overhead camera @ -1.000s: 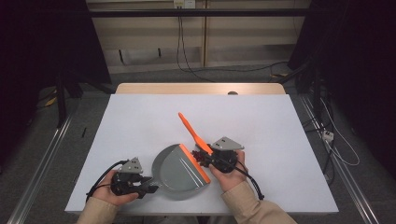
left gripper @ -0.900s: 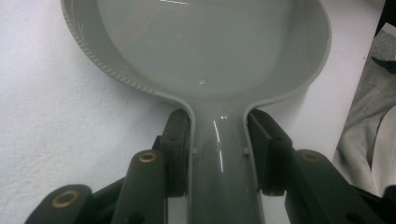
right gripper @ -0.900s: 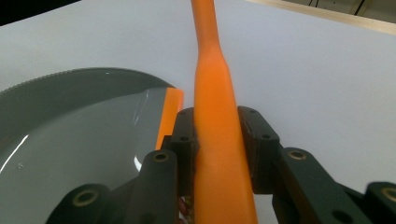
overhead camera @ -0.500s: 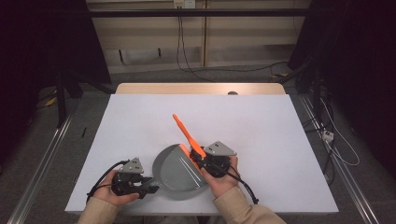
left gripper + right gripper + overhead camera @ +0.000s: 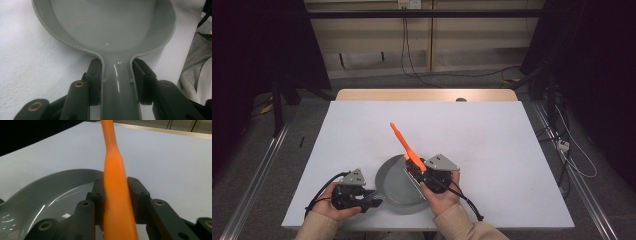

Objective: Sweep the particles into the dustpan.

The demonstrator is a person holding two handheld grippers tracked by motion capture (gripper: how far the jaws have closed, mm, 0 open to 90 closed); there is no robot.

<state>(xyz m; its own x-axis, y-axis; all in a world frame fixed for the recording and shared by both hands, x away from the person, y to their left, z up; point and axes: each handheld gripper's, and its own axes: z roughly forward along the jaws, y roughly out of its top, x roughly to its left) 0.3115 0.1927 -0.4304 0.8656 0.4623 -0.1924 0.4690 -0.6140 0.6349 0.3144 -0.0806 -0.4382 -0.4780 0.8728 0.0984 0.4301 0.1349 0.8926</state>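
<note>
- The white table (image 5: 492,150) carries everything; a bare wooden strip (image 5: 427,95) runs along its far edge.
- The grey pan (image 5: 397,187), the landmark here, lies flat on the table near its near edge, about midway across. In the left gripper view its ribbed rim (image 5: 57,37) and smooth hollow show, with nothing lying in the hollow.
- The left gripper (image 5: 371,204) lies at the pan's left, near side, held by the person's left hand (image 5: 332,202). Its two black jaws are clamped on the pan's handle (image 5: 117,85), one pad pressed to each side of it.
- The right gripper (image 5: 414,167) sits over the pan's right edge, in the right hand (image 5: 439,192). Its jaws are squeezed tight on the orange handle (image 5: 116,192) of a tool, pads pressed to both sides.
- That orange tool (image 5: 404,145) slants up and away from the pan's right rim toward the far left, its free tip above the bare table beyond the pan. Its lower end is hidden behind the gripper, so what kind of tool it is cannot be told.
</note>
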